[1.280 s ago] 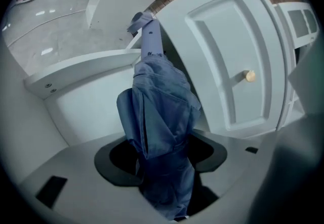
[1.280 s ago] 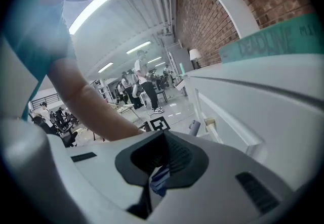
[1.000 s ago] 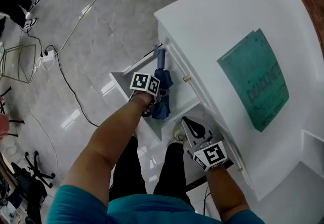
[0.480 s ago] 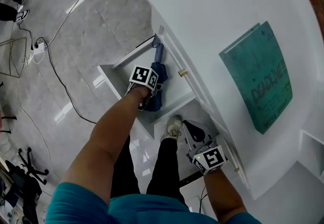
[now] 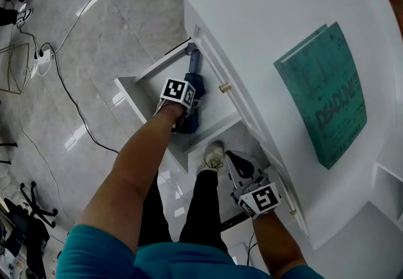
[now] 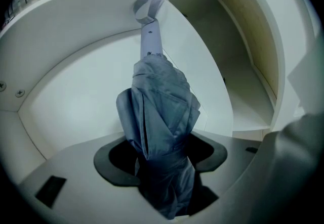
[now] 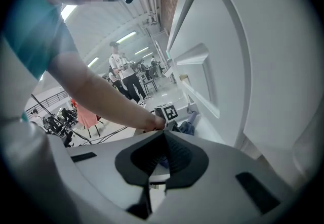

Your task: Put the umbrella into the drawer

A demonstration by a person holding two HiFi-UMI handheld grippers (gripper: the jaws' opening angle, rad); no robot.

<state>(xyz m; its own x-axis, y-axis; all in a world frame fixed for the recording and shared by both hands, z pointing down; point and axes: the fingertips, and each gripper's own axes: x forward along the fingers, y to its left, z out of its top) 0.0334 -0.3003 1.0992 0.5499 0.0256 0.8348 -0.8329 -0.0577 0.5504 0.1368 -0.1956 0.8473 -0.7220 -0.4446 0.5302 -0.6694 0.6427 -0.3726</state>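
Note:
A folded blue-grey umbrella (image 6: pixel 159 101) lies lengthwise in the open white drawer (image 5: pixel 135 92), and my left gripper (image 6: pixel 162 167) is shut on its lower end. Its pale handle (image 6: pixel 149 3) points away from me and reaches the drawer's far wall. From the head view, the left gripper (image 5: pixel 186 111) sits over the umbrella (image 5: pixel 192 82) inside the drawer, under its marker cube. My right gripper (image 5: pixel 232 157) hangs lower down beside the cabinet front, shut with nothing between its jaws. In the right gripper view its fingertips (image 7: pixel 163 134) meet, and the umbrella (image 7: pixel 188 127) shows beyond them.
A green book (image 5: pixel 324 92) lies on the white cabinet top (image 5: pixel 252 19). A small knob (image 5: pixel 223 87) sticks out of the drawer front above the open drawer. My shoe (image 5: pixel 214 157) stands below the drawer. Cables (image 5: pixel 63 89) run over the tiled floor. People (image 7: pixel 124 74) stand far off.
The left gripper has sunk lower into the drawer with the umbrella. The right gripper has shifted slightly beside the cabinet and stays shut.

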